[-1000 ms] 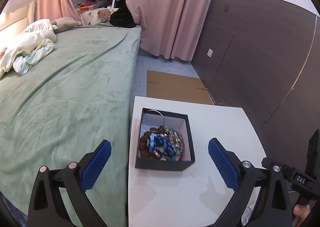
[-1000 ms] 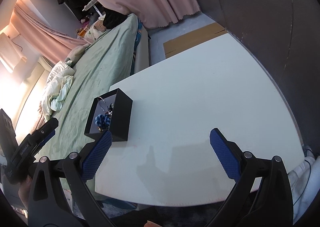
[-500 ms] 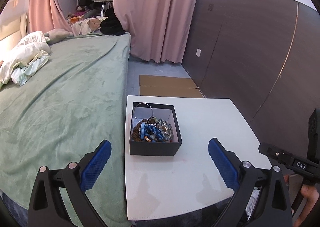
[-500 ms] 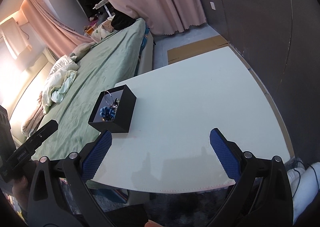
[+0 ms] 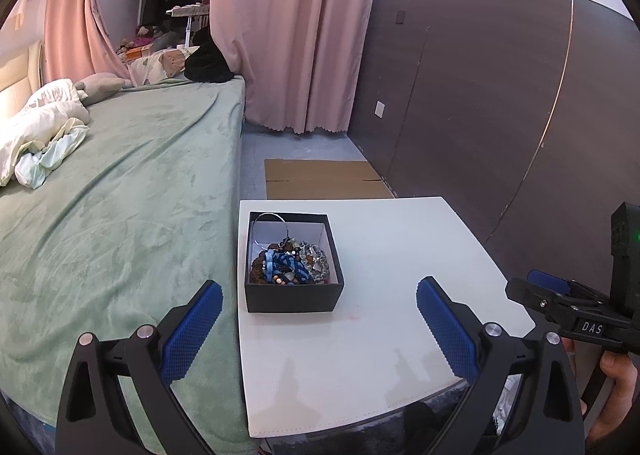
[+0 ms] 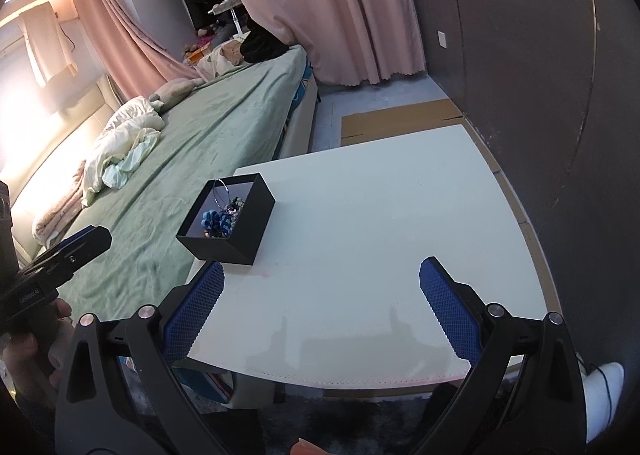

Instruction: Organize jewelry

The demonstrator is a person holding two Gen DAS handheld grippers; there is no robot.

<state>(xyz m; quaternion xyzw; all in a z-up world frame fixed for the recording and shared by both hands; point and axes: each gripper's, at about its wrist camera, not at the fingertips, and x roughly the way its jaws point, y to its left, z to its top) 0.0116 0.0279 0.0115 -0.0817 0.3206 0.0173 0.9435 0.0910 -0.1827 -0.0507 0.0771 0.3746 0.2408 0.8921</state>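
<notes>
A black open box [image 5: 293,297] [image 6: 244,229] stands on the left side of a white table [image 5: 380,351] [image 6: 380,247]. It holds a heap of jewelry [image 5: 291,262] [image 6: 218,219]: blue and brown bead bracelets, clear stones and a thin silver hoop [image 5: 271,229] leaning on the back wall. My left gripper [image 5: 320,329] is open, back from the box and above the table's front part. My right gripper [image 6: 322,313] is open too, over the table's near edge, with the box ahead to its left. Neither holds anything.
A bed with a green blanket [image 5: 112,223] [image 6: 192,151] runs along the table's left side. A dark panel wall [image 5: 500,115] stands to the right. Flat cardboard [image 5: 320,183] lies on the floor beyond the table, pink curtains [image 5: 296,35] behind. A hand [image 5: 618,375] grips the right tool.
Both grippers have pulled back and up from the table, so the box looks smaller and farther away. Their jaws have stayed open. The box has not moved.
</notes>
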